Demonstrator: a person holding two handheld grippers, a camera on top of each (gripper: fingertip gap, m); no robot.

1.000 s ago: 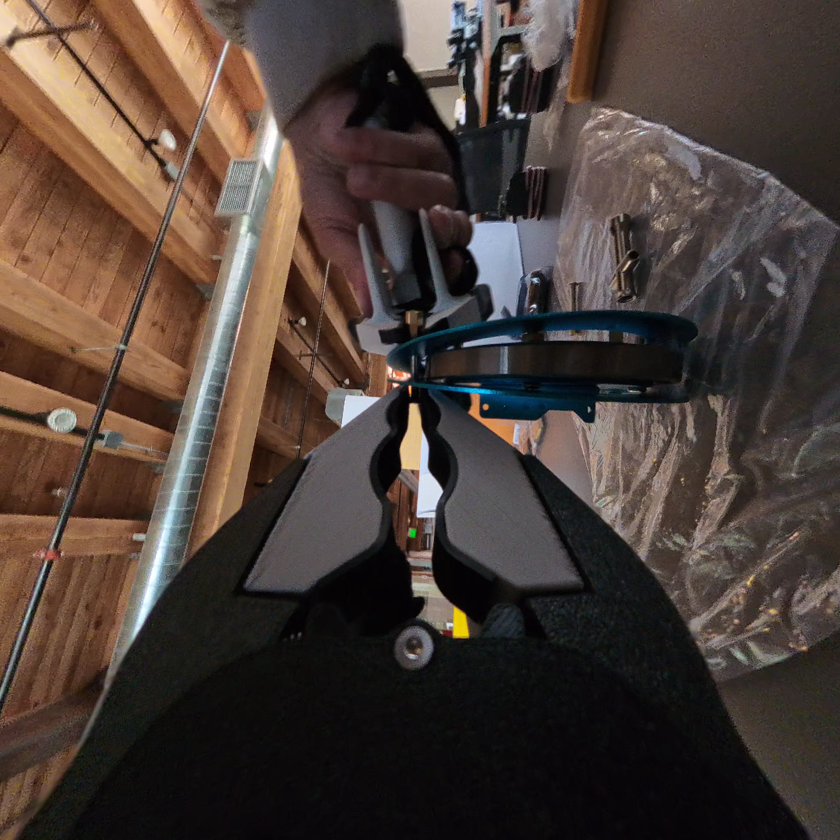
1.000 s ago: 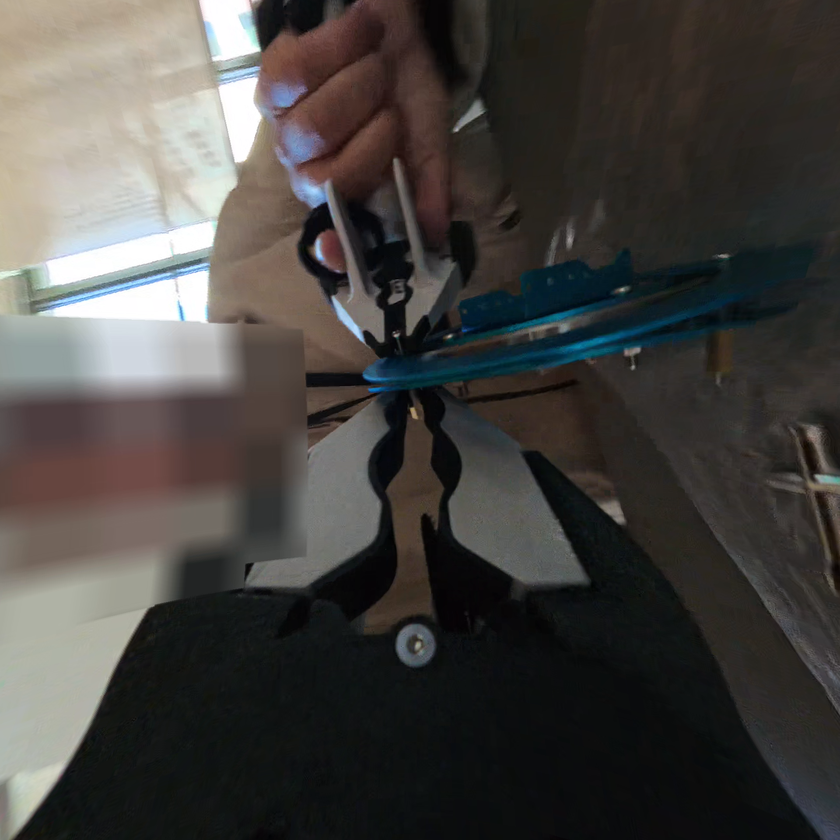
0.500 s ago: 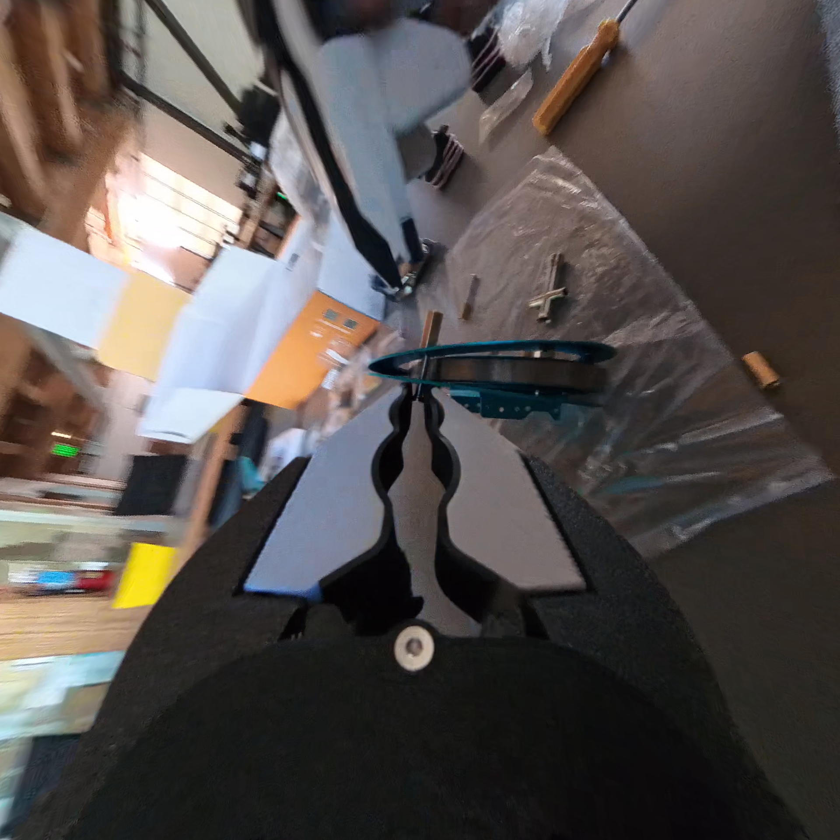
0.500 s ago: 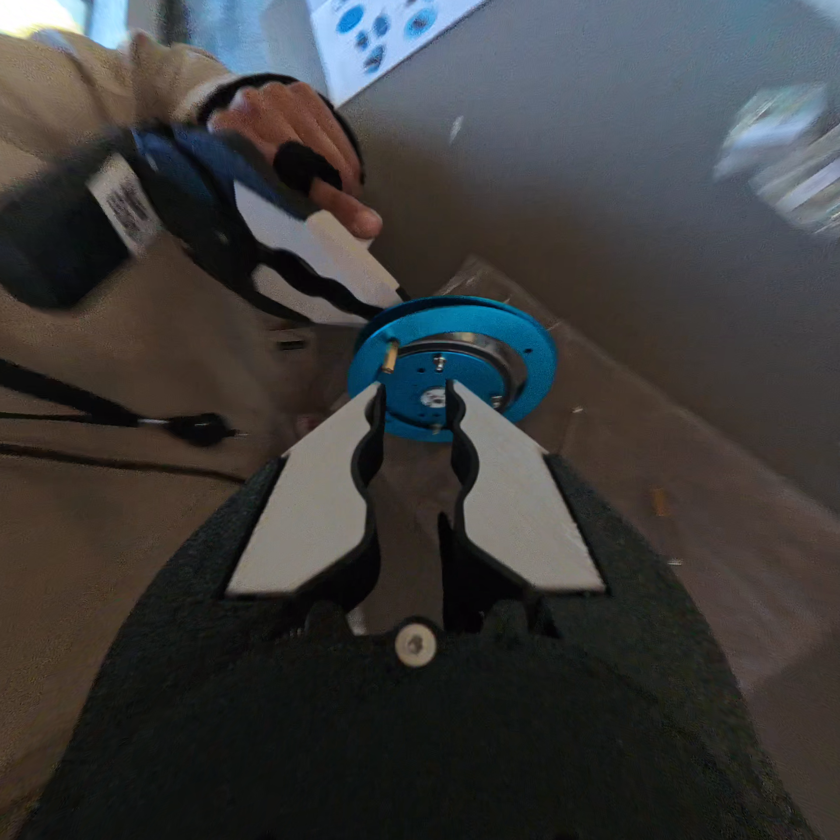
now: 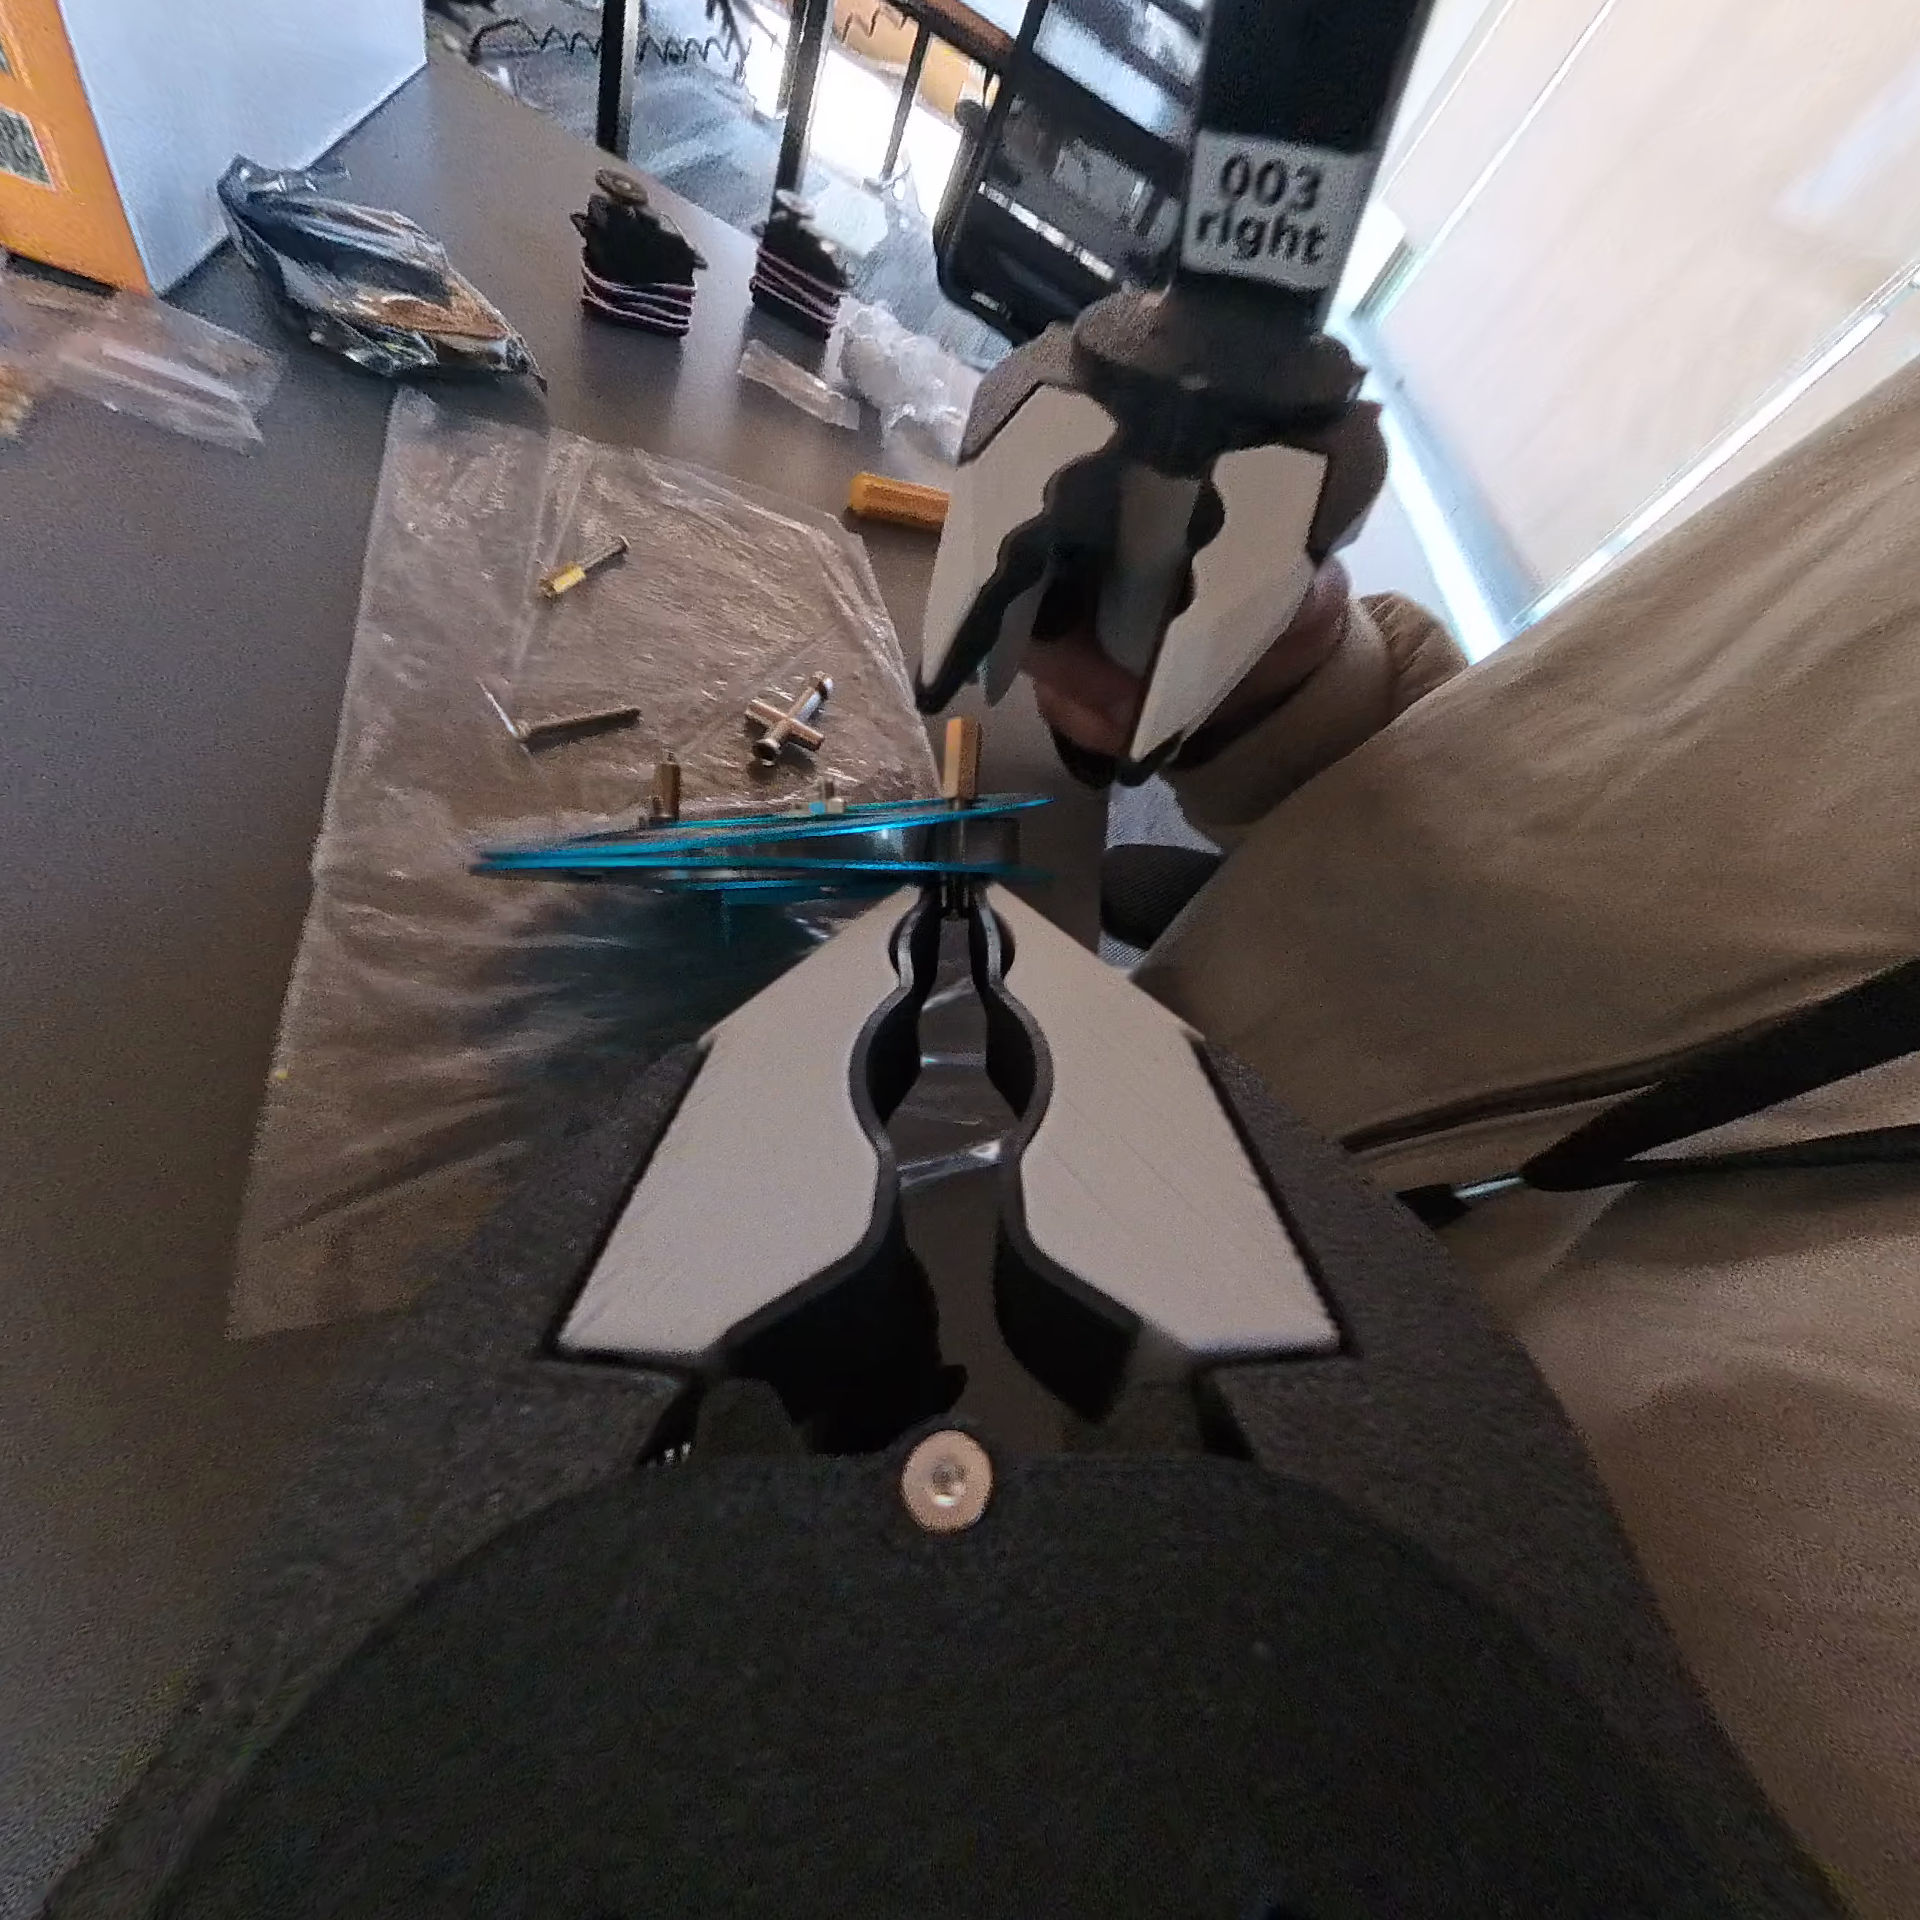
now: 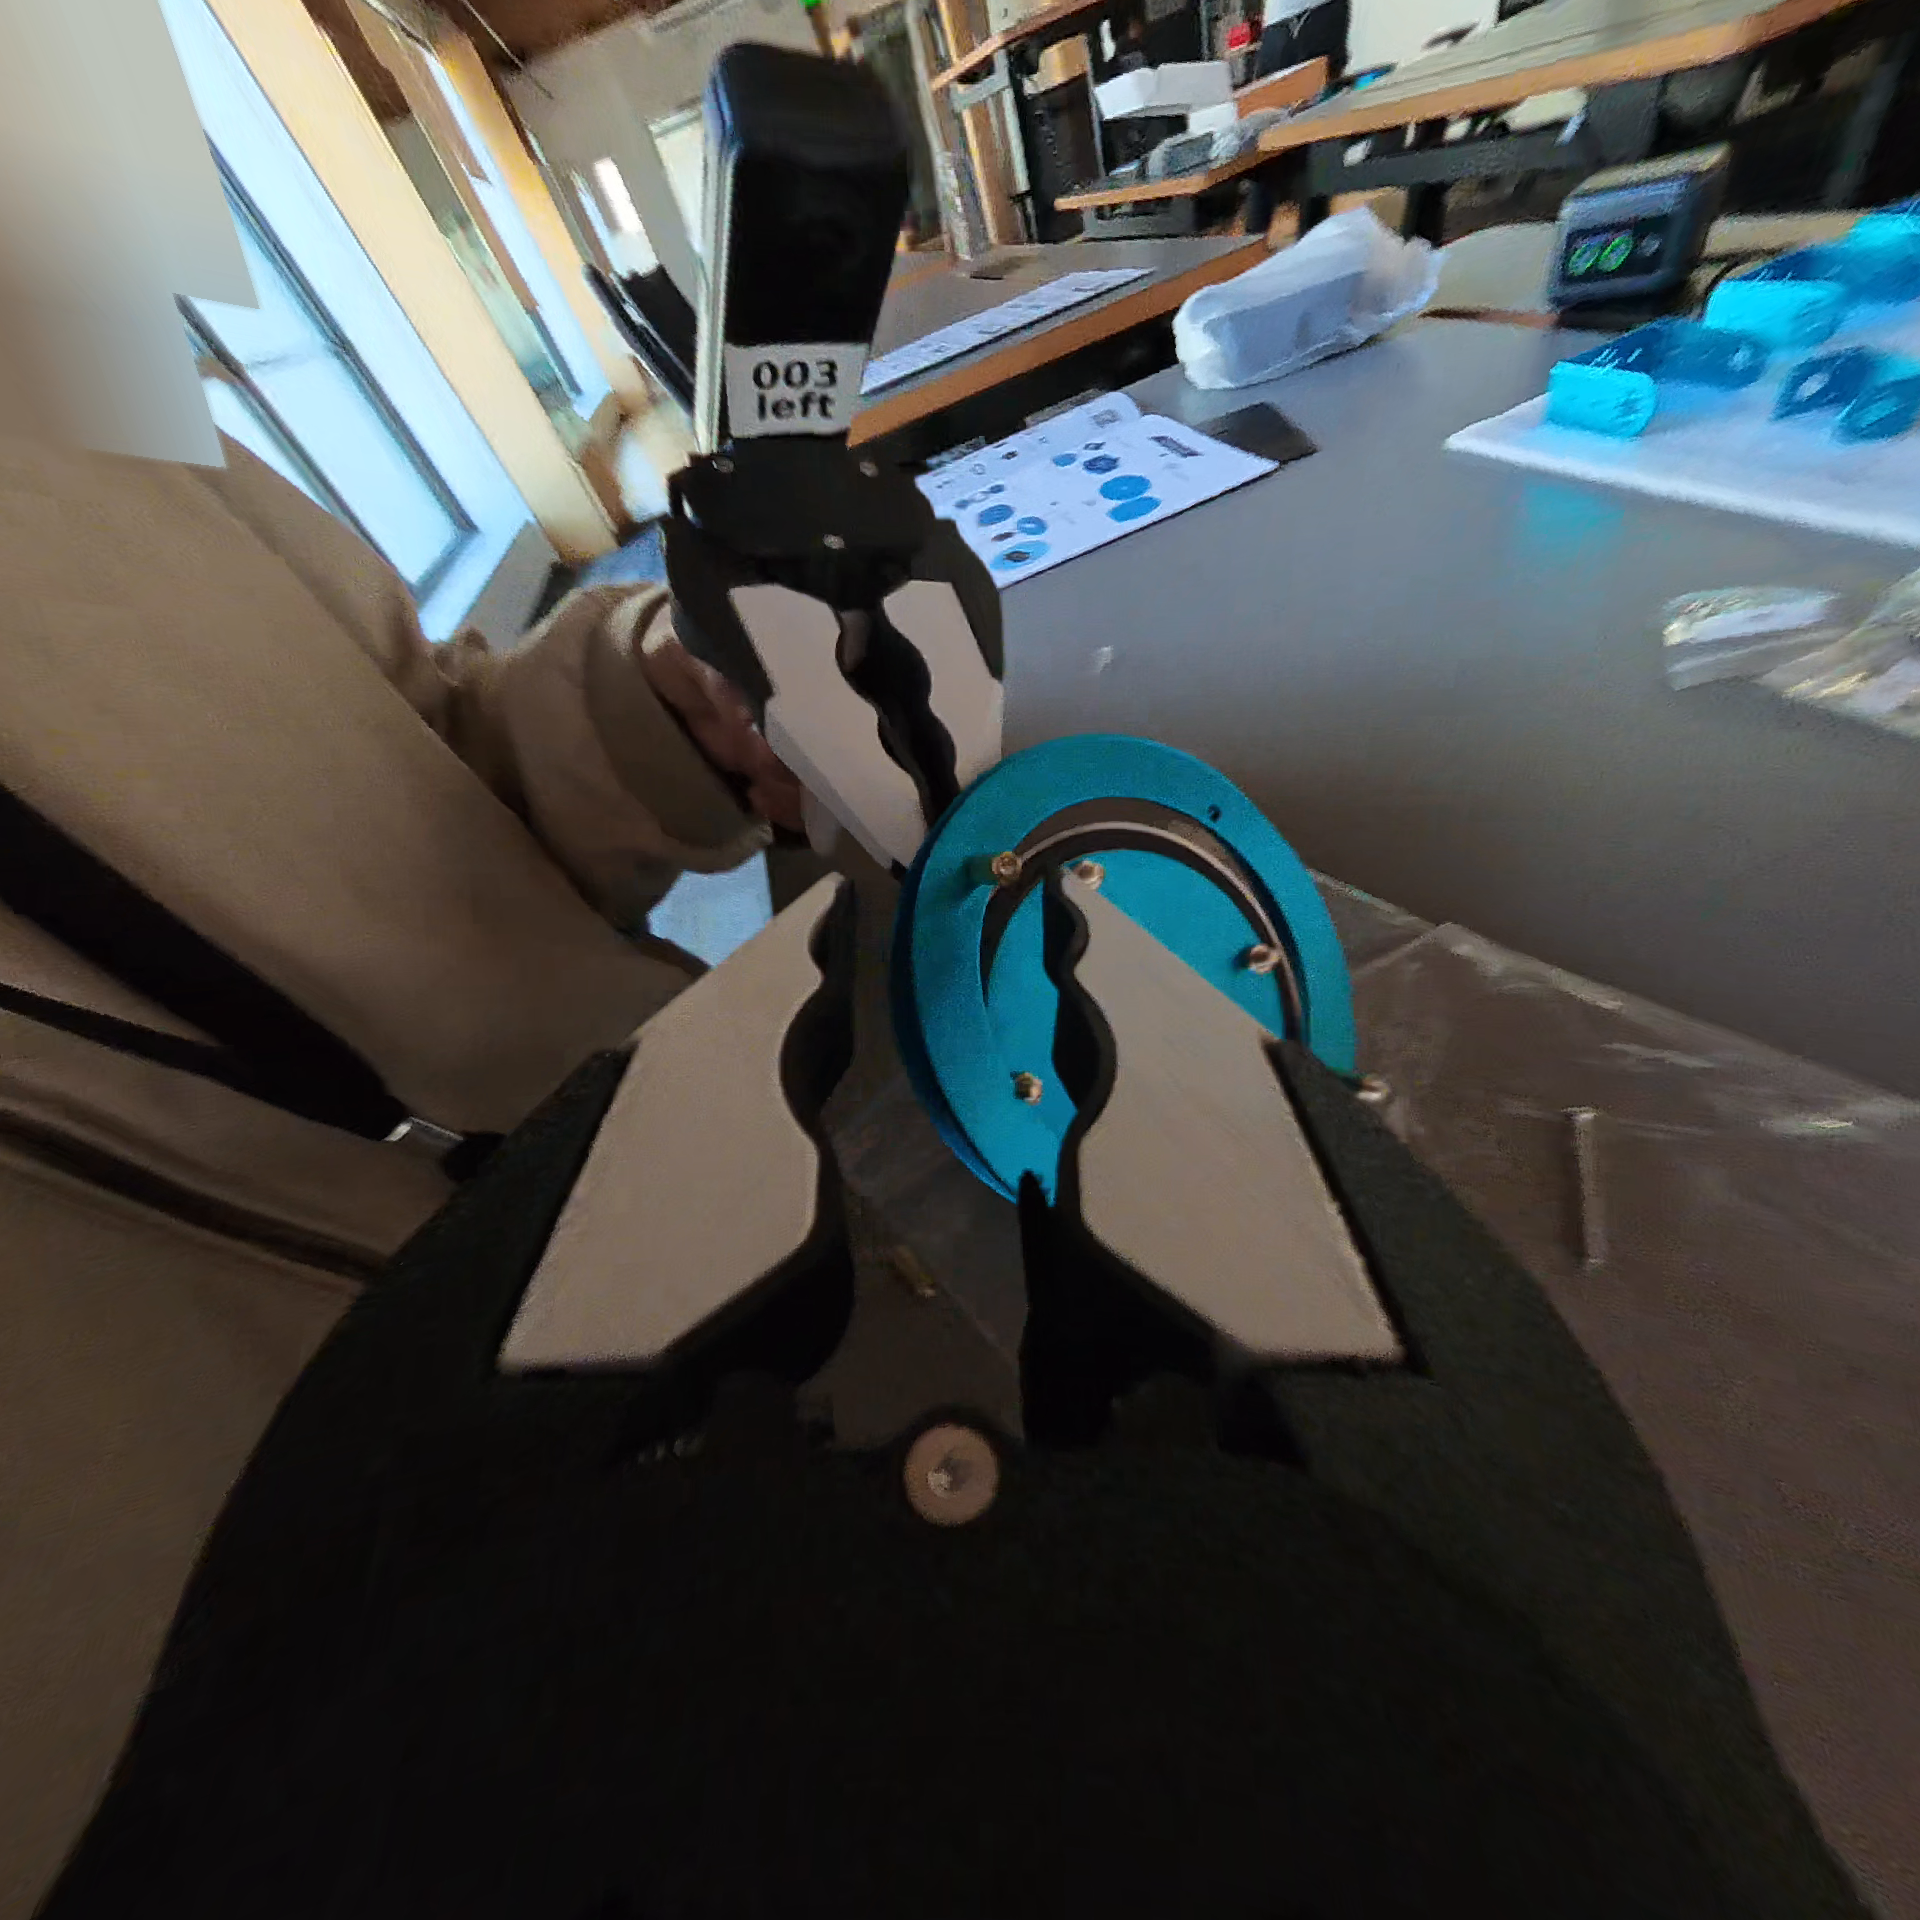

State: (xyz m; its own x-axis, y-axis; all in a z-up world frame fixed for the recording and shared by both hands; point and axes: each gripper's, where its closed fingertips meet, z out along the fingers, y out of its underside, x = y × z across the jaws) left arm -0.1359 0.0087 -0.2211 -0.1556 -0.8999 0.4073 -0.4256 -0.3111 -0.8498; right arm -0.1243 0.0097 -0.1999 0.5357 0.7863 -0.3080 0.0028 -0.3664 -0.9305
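A blue round disc assembly (image 5: 727, 854) with a metal ring between two plates is held edge-on above the table. My left gripper (image 5: 951, 899) is shut on its near rim, below an upright brass standoff (image 5: 962, 756). My right gripper (image 5: 1029, 727) hangs open and empty just above that standoff, apart from it. In the right wrist view the disc (image 6: 1132, 774) faces the camera with several brass nuts on it. The left gripper (image 6: 928, 821) pinches its upper left rim. The right gripper (image 6: 951, 894) is open and its right finger overlaps the disc face.
A clear plastic sheet (image 5: 644, 623) on the dark table holds loose screws, standoffs and a cross wrench (image 5: 790, 717). Behind it are an orange handle (image 5: 899, 499), two servos (image 5: 634, 260) and a black bag (image 5: 364, 281). A printed sheet (image 6: 1091, 488) and blue parts (image 6: 1766, 353) lie farther off. Only a small space, under 4 cm, lies between the two pairs of fingers.
My right gripper has opened and drawn back from the disc's rim and standoff. My left gripper has kept its hold and turned the disc over, so both views have swung round.
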